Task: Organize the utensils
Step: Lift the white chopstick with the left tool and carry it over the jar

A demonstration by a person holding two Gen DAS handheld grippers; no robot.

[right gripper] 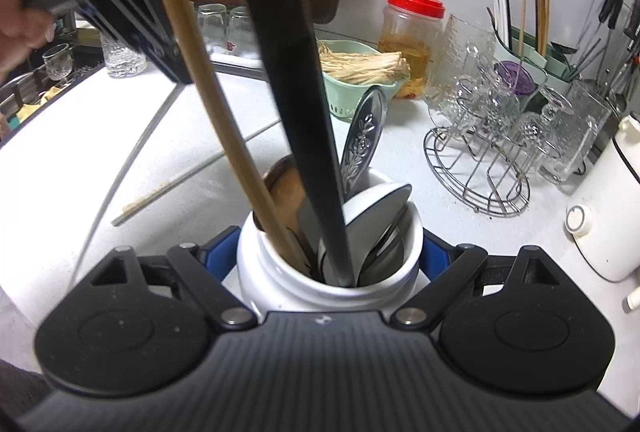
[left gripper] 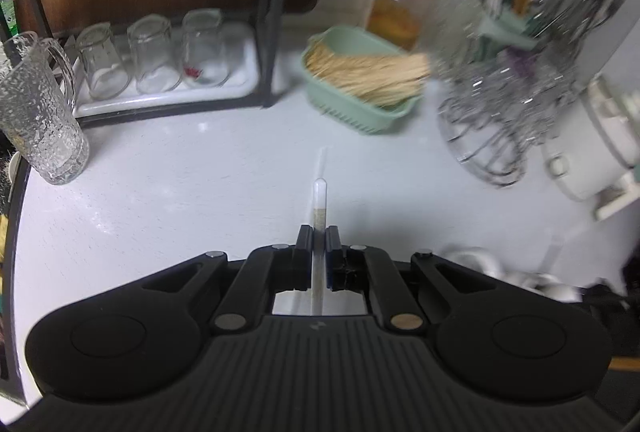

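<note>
Left tongs [left gripper: 319,237] clenched on wrapped straw [left gripper: 319,208], lifted above white bench [left gripper: 168,192]. Right tongs [right gripper: 328,254] grasping white utensil jar [right gripper: 280,284], which holds wooden spoon [right gripper: 200,72], black handle [right gripper: 292,72], embossed metal handle [right gripper: 362,136].

Clear wrapped straw [left gripper: 319,228] pinched between my left fingers, pointing straight ahead, white ceramic utensil jar [right gripper: 280,280] clasped between my right fingers, upright, holding wooden, black and embossed steel handles
</note>
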